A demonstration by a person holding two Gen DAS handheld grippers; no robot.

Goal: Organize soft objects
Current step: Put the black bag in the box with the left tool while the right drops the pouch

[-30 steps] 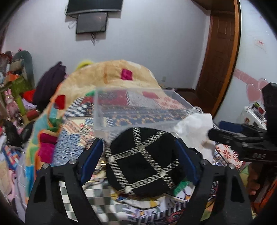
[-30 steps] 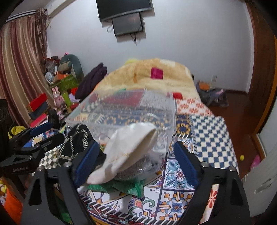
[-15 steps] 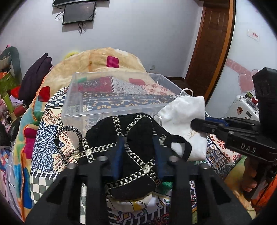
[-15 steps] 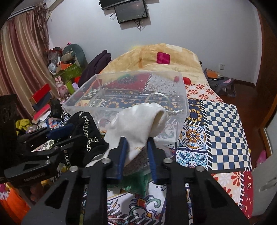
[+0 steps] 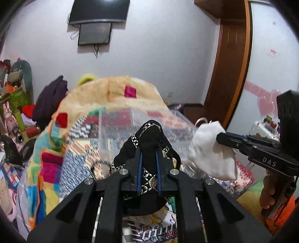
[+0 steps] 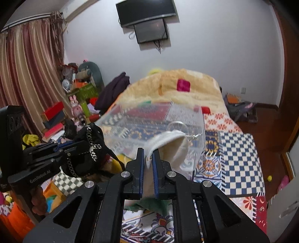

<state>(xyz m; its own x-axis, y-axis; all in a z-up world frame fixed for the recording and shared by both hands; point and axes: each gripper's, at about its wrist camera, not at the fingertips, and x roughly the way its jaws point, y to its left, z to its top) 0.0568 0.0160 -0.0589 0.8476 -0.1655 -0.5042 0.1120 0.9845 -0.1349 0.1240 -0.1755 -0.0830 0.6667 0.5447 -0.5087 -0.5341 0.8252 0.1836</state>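
- Where the left wrist view runs from nine o'clock toward three: heaped clutter with a green plush toy (image 5: 22,74) at nine o'clock, then a dark purple garment (image 5: 50,97) at ten o'clock, lying on the tan fleece blanket with coloured squares (image 5: 115,89).
- Dead centre: left gripper (image 5: 148,149) clamped tight on a black fabric pouch with silver chain trim (image 5: 149,134), pinched upright between the blue-lined jaws, raised above the patterned patchwork bedspread (image 5: 78,153).
- Just behind, at twelve o'clock from the pouch: clear plastic storage bin (image 5: 119,121), resting on the bedspread.
- At three o'clock: right gripper (image 5: 218,137) pinching a white cloth drawstring bag (image 5: 209,149), hanging beside the black pouch, not touching it.
- In the right wrist view, at nine o'clock: left gripper (image 6: 78,144) closed on the black pouch (image 6: 87,149), chain dangling.
- At centre: right gripper (image 6: 148,155) closed on the white bag (image 6: 172,144), mouth of the bag pointing toward one o'clock, in front of the clear bin (image 6: 149,119).
- At three o'clock: blue-and-white checked patch (image 6: 241,160) of the bedspread.
- At twelve o'clock, high on the wall: dark flat screen (image 6: 147,11).
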